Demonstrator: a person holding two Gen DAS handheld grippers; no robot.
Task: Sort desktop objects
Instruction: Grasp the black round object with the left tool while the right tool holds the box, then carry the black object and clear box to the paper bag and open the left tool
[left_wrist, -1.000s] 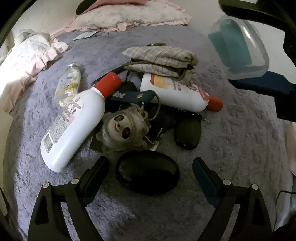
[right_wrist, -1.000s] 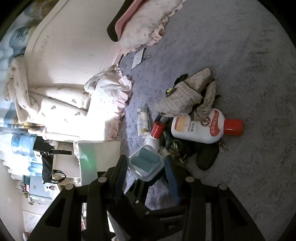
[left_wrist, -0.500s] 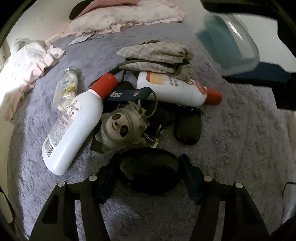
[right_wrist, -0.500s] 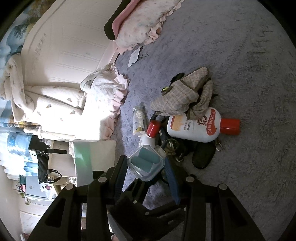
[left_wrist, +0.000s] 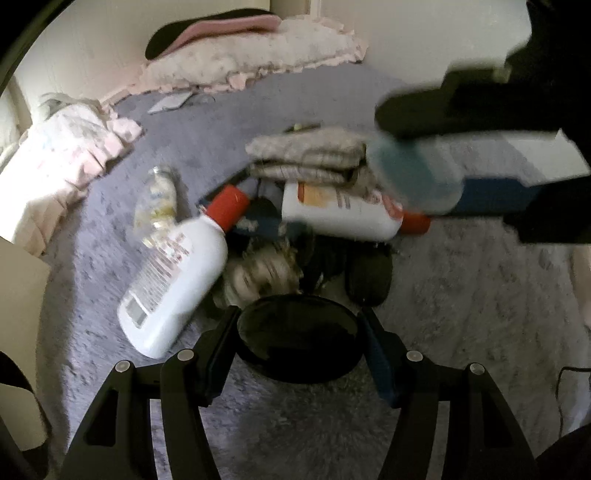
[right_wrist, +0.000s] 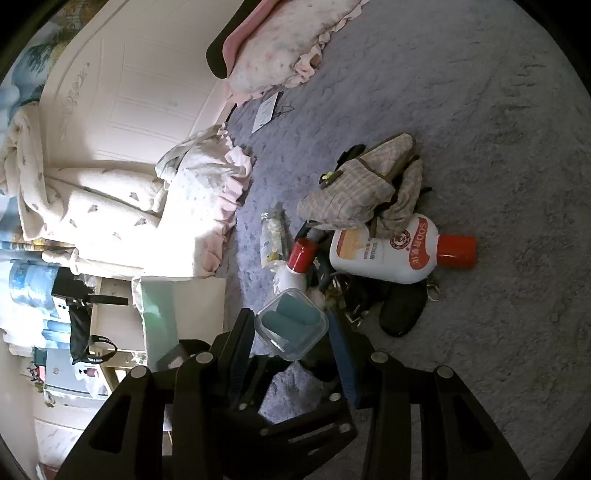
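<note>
Both jaws pinch something: the left gripper clamps a black oval case, long axis crosswise between its fingers, over the grey blanket. Beyond lie two white red-capped bottles, the nearer pointing away, the other sideways. Right gripper grips a clear box of teal pieces.

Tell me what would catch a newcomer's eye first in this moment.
Probably the black oval case clamped between the left gripper fingers, low in the left wrist view. Next, the clear box with teal contents held in the right gripper. Behind both, two white bottles with red caps lie in a pile on the grey-purple cover.
</note>
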